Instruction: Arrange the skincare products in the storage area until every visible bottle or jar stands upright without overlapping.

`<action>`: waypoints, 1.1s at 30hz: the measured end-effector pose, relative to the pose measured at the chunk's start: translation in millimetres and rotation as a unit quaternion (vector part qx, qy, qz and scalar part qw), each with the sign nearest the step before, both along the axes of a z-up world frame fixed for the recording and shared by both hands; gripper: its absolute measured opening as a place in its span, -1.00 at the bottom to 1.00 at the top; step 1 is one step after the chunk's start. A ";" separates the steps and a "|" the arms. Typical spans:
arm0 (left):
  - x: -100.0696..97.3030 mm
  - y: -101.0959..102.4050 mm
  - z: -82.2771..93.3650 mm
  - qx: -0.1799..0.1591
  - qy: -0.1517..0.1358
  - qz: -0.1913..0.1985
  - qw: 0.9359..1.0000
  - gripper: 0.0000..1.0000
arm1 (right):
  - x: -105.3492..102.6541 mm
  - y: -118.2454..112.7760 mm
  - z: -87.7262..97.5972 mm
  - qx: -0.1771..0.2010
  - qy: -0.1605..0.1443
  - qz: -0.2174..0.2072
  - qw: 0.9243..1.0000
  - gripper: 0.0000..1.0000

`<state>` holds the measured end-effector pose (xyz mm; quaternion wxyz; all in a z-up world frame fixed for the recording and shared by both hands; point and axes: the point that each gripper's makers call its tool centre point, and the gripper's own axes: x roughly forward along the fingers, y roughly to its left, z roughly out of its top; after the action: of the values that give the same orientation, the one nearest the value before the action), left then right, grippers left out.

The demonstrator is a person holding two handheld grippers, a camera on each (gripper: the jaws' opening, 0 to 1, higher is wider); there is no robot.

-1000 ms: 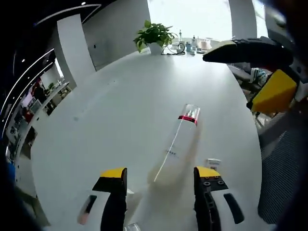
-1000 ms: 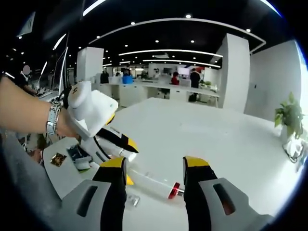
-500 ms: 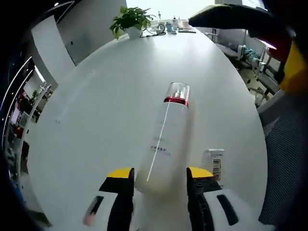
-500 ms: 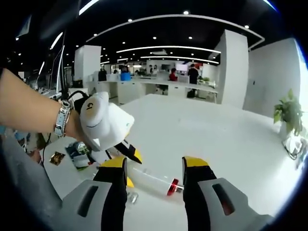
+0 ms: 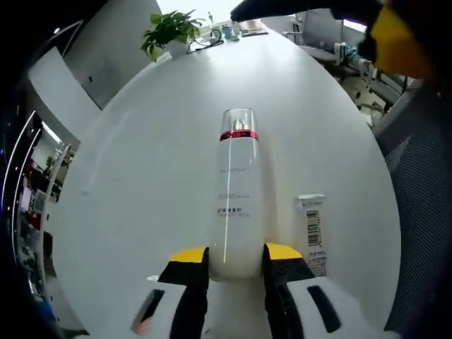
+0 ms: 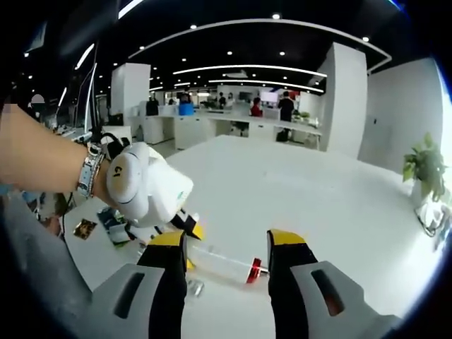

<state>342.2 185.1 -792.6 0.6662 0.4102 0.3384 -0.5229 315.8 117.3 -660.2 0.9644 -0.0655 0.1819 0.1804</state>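
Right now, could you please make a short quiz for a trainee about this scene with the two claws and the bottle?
1. True or false: the bottle stands upright on the white table.
2. Which claw grips the bottle's base: A) left claw B) right claw?
3. What colour is the band below the bottle's clear cap?

Key: 1. false, it lies on its side. 2. A. 3. red.

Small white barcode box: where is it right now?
In the left gripper view the small white barcode box lies flat on the white table, right of the tall white bottle with red band and near the right jaw.
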 end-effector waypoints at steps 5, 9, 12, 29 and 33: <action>-5.1 9.5 -0.2 0.000 0.003 0.001 1.000 -0.40 | -1.8 -2.7 0.3 0.016 0.015 0.006 1.000 -0.12; -9.4 17.9 -0.5 -0.003 0.008 0.008 1.000 -0.40 | 2.8 -8.3 12.5 0.043 0.011 0.032 0.999 -0.12; -12.9 22.8 -1.1 -0.003 0.011 0.009 1.000 -0.40 | 10.5 -23.5 7.0 -0.032 -0.016 0.084 0.996 -0.16; -26.9 27.0 -3.4 0.000 0.011 -0.015 1.000 -0.40 | 2.5 -26.6 -120.4 -0.105 0.112 0.290 0.945 -0.18; -30.7 26.0 -3.7 -0.002 0.012 -0.022 1.000 -0.40 | -0.4 -23.4 -129.1 -0.096 0.125 0.310 0.937 -0.22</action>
<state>311.5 211.0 -796.3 0.6516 0.4096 0.3362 -0.5428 315.5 93.9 -789.3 0.8190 -0.1879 0.2881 0.4593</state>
